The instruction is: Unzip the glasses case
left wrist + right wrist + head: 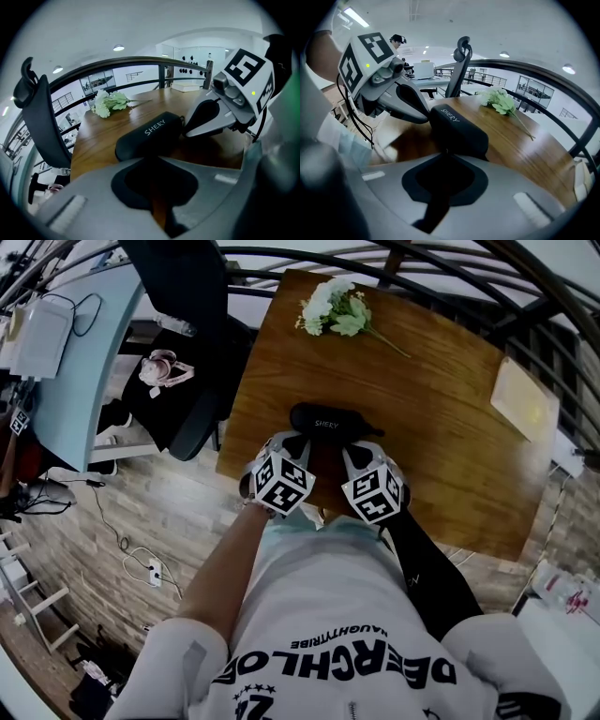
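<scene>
One case (328,418) and one bouquet (333,307) lie on the counter (441,418). Left gripper (153,159), right gripper (446,153): fingers pressed together on both.

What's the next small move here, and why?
Probably open the right gripper and ease it onto the small tab, likely the zipper pull: the glasses case looks zipped, and this and the left gripper sit at it, jaws together, holding nothing.
</scene>
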{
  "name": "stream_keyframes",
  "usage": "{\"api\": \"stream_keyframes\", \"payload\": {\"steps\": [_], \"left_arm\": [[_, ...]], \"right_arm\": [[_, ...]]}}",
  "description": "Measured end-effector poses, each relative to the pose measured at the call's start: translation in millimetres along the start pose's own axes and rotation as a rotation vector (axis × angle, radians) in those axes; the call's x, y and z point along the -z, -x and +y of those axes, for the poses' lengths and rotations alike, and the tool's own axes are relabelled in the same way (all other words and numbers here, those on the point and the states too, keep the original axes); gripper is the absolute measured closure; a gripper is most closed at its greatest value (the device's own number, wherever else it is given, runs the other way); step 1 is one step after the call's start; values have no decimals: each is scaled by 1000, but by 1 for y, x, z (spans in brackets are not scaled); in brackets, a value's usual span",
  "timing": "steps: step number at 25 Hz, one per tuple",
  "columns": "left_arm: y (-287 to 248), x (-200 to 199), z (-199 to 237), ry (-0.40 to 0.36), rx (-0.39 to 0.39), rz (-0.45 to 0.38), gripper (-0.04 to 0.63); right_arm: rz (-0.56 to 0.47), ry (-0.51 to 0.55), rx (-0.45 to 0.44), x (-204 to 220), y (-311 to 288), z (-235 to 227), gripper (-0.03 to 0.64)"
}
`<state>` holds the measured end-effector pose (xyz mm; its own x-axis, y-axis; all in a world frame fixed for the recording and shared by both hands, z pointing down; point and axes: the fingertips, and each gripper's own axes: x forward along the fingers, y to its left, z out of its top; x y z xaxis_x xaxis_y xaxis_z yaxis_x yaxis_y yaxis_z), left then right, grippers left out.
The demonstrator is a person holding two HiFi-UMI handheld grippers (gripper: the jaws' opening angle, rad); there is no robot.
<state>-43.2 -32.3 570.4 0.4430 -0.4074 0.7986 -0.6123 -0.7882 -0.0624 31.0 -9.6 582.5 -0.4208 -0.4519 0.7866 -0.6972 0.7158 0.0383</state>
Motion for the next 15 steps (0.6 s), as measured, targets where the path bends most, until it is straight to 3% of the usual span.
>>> {"api": "stream_keyframes", "payload": {"steps": [4, 10, 13, 15], "left_arm": [[8, -5, -12, -15, 23, -18, 588], [19, -61, -7, -66, 6, -177, 588], [8, -68, 0, -90, -2, -158, 588], [0, -61, 2, -55, 12, -138, 587]], "right_arm": [[-2, -11, 5, 1, 0, 0, 588], [-7, -21, 11, 0, 1, 0, 588], [-8, -27, 14, 1, 0, 1, 588], [-9, -28, 12, 0, 0, 2, 588]]}}
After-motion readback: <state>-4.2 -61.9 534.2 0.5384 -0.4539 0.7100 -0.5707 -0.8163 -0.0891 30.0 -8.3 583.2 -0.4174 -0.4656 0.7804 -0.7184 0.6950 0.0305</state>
